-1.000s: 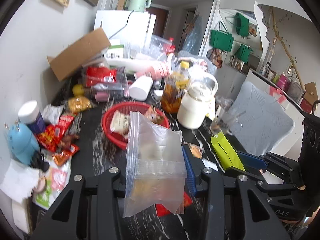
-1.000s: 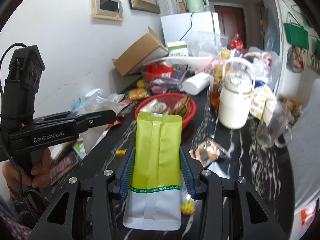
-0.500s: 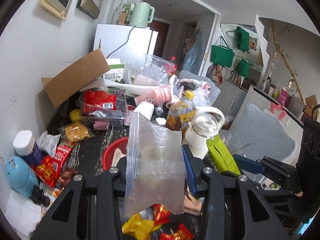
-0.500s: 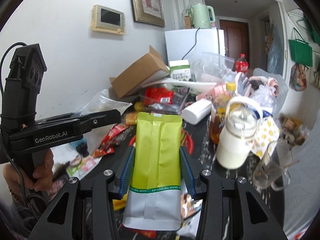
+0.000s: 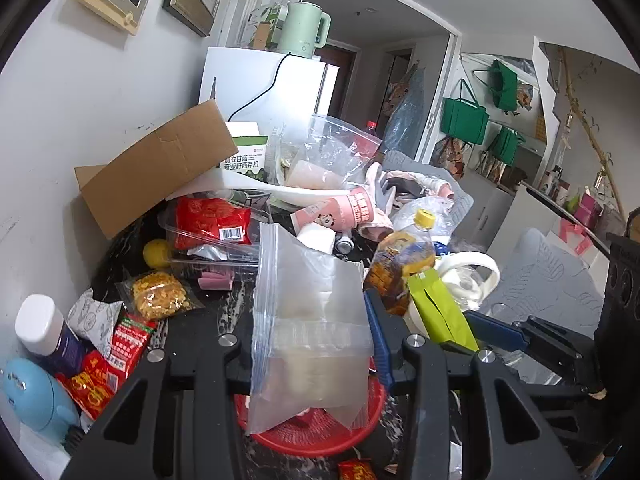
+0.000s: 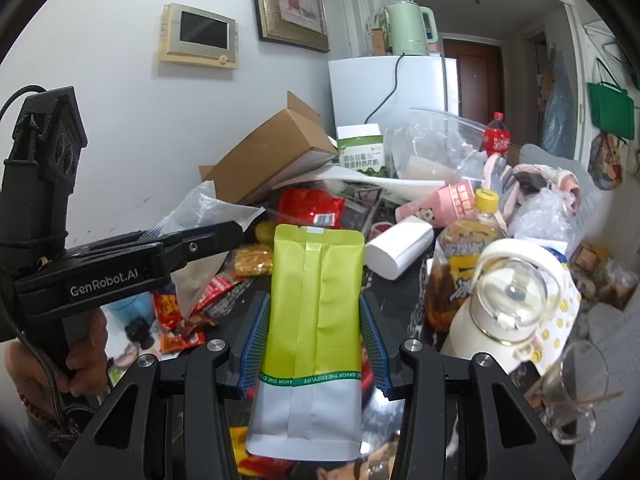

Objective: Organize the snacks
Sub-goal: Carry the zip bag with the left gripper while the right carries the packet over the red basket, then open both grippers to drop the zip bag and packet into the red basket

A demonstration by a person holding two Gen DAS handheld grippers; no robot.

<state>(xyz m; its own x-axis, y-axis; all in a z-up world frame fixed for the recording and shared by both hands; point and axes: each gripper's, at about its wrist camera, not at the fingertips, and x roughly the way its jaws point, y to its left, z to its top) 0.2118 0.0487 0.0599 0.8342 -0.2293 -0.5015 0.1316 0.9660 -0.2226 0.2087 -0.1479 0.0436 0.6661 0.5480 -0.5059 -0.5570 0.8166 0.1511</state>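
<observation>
**Both grippers hold bags above the cluttered table**

Left wrist view: the left gripper (image 5: 314,344) is clamped on a clear zip bag (image 5: 310,320), held upright above a red basket (image 5: 320,432). The green pouch (image 5: 438,308) shows at right, beside a white jug (image 5: 466,280).

Right wrist view: the right gripper (image 6: 316,340) pinches the green pouch (image 6: 316,300) upright over scattered snacks. The left gripper (image 6: 208,240) shows side-on at left, gripping the zip bag (image 6: 208,208).

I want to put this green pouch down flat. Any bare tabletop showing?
Only one dark strip of table, bordered by the green pouch, the white roll and the tea bottle. Snack packets and the red basket crowd the rest.
</observation>
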